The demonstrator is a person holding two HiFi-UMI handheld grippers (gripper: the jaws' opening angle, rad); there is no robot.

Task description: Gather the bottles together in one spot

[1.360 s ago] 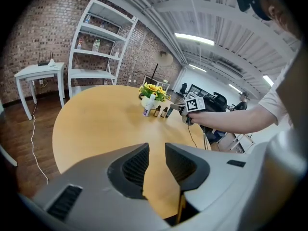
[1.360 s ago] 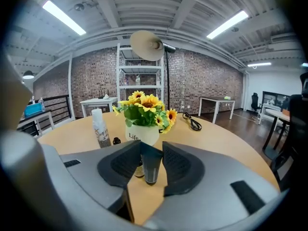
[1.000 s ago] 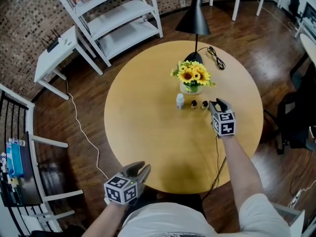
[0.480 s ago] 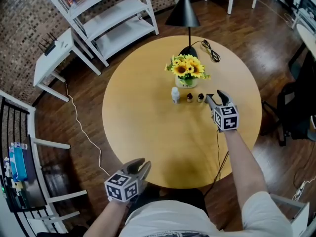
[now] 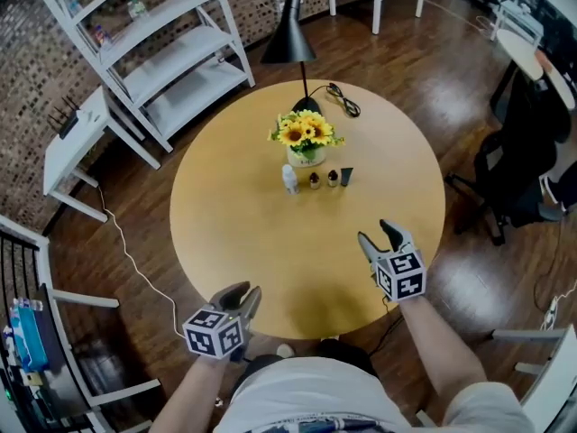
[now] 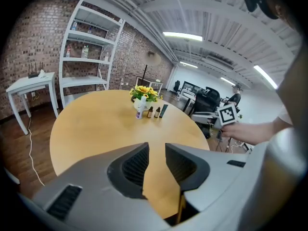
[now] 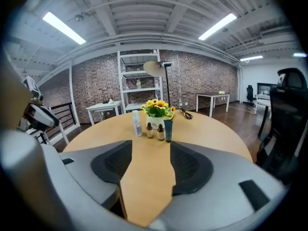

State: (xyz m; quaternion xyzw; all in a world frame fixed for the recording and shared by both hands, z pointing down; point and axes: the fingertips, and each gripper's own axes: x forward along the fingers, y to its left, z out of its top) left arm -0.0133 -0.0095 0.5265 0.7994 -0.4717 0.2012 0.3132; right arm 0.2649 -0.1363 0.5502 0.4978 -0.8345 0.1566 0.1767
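Head view: round wooden table (image 5: 234, 242), sunflower pot (image 5: 305, 138) on its far half. All four bottles stand in one row just in front of the pot, upright: white bottle (image 5: 289, 179) at the row's left end, first brown bottle (image 5: 314, 179) beside it, second brown bottle (image 5: 332, 179) next, dark tube bottle (image 5: 346, 176) at the right end. Neighbours close together; cannot tell if any touch. Black lamp (image 5: 290, 39) behind the pot. Right gripper (image 5: 374, 233) is over the near right part of the table, well apart from the pot and the row; its jaws have just been opening and stand wide. Left gripper (image 5: 245, 292) is at the table's near edge, far from the pot, jaws narrow.

Left gripper view: jaws drawn almost together, only a thin slit, nothing in it, bare tabletop seen through it. Pot and bottle row far across the table. The right gripper's marker cube shows to the right of the pot, off the row.

Right gripper view: jaws spread wide, nothing between them but tabletop. Pot straight ahead, the four bottles lined up in front of it, none touched.
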